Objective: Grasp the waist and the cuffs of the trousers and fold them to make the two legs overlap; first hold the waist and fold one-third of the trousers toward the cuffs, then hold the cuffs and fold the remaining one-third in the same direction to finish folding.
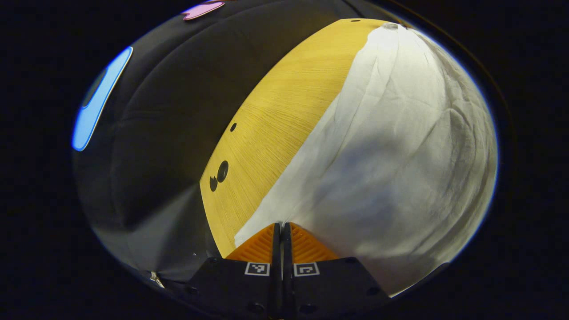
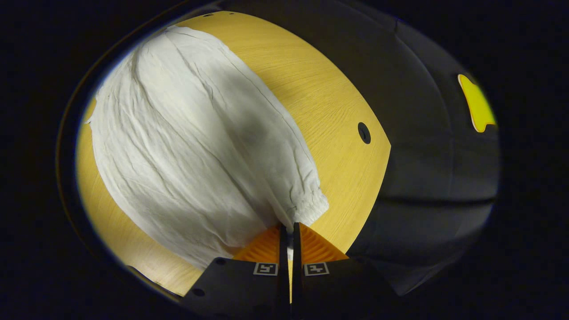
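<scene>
White trousers point(image 1: 400, 146) lie spread over a yellow wooden table point(image 1: 275, 120). In the left gripper view my left gripper point(image 1: 282, 226) is shut on the near edge of the white cloth, which fans out ahead and to the right. In the right gripper view the trousers point(image 2: 186, 146) stretch away to the upper left, and the gathered elastic waist point(image 2: 309, 206) sits just ahead of my right gripper point(image 2: 289, 227), which is shut on the cloth beside that gathered band. A thin strip of white fabric shows between its fingers.
The table has small dark holes point(image 1: 222, 171) near its left edge and one hole point(image 2: 364, 132) near its right edge. Black booth cloth point(image 1: 155, 133) hangs beyond the table edge on both sides point(image 2: 435, 155).
</scene>
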